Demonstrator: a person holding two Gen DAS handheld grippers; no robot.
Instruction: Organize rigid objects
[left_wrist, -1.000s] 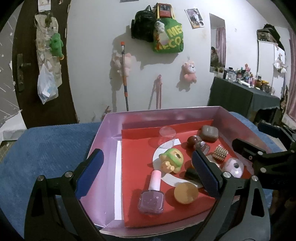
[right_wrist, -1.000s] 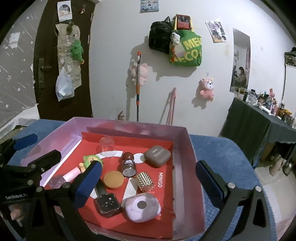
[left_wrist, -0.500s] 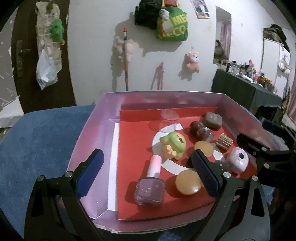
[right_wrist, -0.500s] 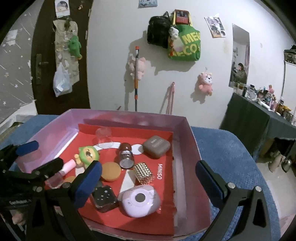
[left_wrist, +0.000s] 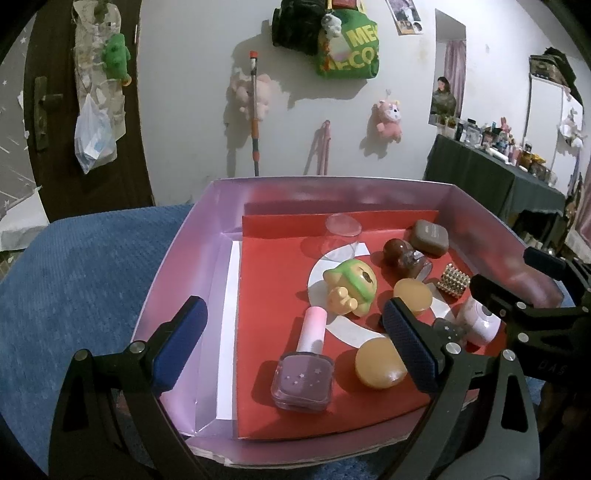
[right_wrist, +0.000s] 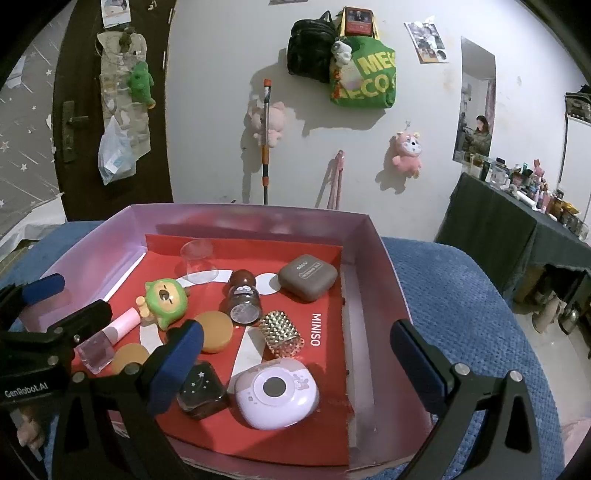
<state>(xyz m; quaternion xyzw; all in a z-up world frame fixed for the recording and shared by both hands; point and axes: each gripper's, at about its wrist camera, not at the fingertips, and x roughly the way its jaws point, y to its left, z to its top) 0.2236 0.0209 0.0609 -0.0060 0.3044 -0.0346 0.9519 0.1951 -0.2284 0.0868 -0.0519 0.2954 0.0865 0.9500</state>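
Note:
A pink box (left_wrist: 177, 266) (right_wrist: 373, 280) with a red liner sits on a blue cover. It holds a purple nail polish bottle (left_wrist: 303, 373) (right_wrist: 103, 341), a green-hooded figurine (left_wrist: 351, 286) (right_wrist: 164, 301), two orange discs (left_wrist: 380, 363) (right_wrist: 214, 330), a brown case (right_wrist: 307, 276), a studded gold cylinder (right_wrist: 282, 334), a lilac round case (right_wrist: 276, 391), a dark square bottle (right_wrist: 201, 391), a brown-capped jar (right_wrist: 242, 299) and a clear cup (right_wrist: 197, 256). My left gripper (left_wrist: 291, 343) is open over the nail polish. My right gripper (right_wrist: 295, 365) is open over the lilac case.
The blue cover (left_wrist: 74, 266) (right_wrist: 461, 295) spreads around the box. A white wall with hung bags and plush toys (right_wrist: 354, 74) stands behind. A dark door (left_wrist: 48, 110) is at the left. A dark table with bottles (right_wrist: 517, 206) stands at the right.
Both grippers have come closer to the box, so the objects look larger. Both stay open and hold nothing. The objects have not moved.

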